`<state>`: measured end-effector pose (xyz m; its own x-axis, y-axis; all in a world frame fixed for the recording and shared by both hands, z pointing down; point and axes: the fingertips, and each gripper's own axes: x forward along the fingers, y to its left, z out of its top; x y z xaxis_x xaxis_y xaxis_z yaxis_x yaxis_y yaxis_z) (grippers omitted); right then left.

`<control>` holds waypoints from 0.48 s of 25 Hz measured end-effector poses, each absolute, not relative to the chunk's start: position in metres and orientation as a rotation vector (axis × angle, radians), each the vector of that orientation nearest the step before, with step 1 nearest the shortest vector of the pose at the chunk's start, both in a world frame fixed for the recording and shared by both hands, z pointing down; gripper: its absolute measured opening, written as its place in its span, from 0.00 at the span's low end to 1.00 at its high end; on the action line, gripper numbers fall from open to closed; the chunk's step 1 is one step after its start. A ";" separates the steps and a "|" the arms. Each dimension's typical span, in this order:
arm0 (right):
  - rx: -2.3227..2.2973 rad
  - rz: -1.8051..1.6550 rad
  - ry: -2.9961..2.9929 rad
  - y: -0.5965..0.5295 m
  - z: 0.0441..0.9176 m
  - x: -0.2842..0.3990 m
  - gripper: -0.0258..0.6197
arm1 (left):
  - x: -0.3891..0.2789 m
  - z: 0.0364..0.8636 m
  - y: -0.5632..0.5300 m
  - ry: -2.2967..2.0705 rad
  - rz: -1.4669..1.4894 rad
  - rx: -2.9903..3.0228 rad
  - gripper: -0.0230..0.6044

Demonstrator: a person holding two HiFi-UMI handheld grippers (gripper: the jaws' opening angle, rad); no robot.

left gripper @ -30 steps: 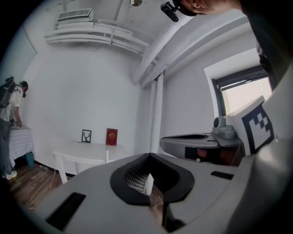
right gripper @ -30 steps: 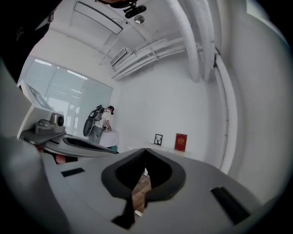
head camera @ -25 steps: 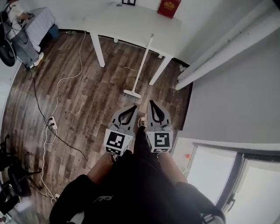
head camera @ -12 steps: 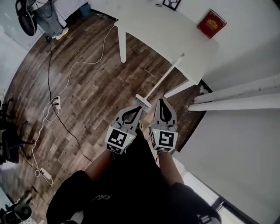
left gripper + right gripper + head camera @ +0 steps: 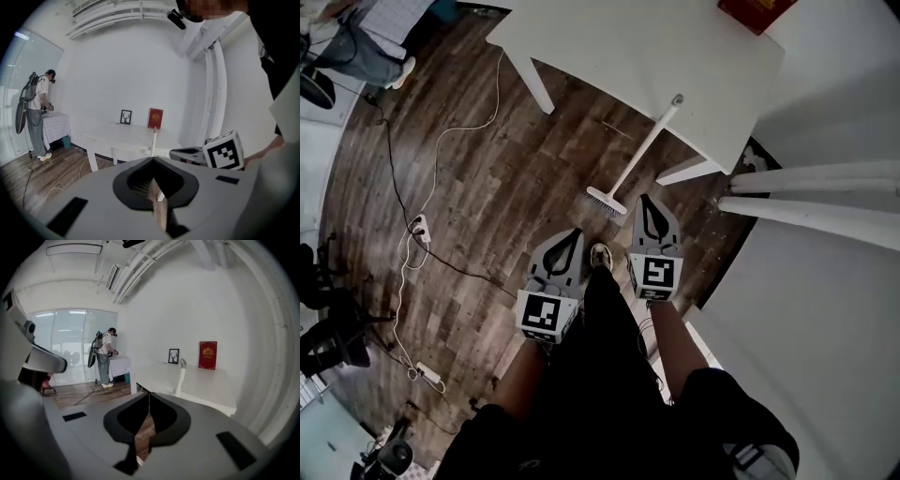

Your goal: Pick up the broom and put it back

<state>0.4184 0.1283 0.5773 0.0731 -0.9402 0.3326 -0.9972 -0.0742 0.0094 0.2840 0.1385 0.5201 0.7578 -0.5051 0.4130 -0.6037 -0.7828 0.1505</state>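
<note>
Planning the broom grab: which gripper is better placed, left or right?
Right, probably. The right gripper sits nearest the broom, tip just beside its brush head; the left gripper hangs farther back. Both are shut, so it must open first.

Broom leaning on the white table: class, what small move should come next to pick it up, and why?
Probably open the right claw before reaching in. The broom leans untouched against the white table, bristles on the floor, and both claws are shut and empty. The right claw lies nearer the broom than the left claw.
</note>
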 end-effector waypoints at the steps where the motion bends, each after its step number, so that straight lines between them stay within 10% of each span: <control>1: 2.118 0.358 -1.941 0.124 0.594 0.428 0.08 | 0.289 0.527 0.139 -0.859 0.536 2.672 0.04; 5: 2.094 0.448 -1.931 0.102 0.660 0.445 0.32 | 0.287 0.553 0.142 -0.867 0.604 2.616 0.04; 12: 2.120 0.589 -1.819 0.041 0.758 0.487 0.33 | 0.299 0.585 0.129 -0.886 0.671 2.550 0.04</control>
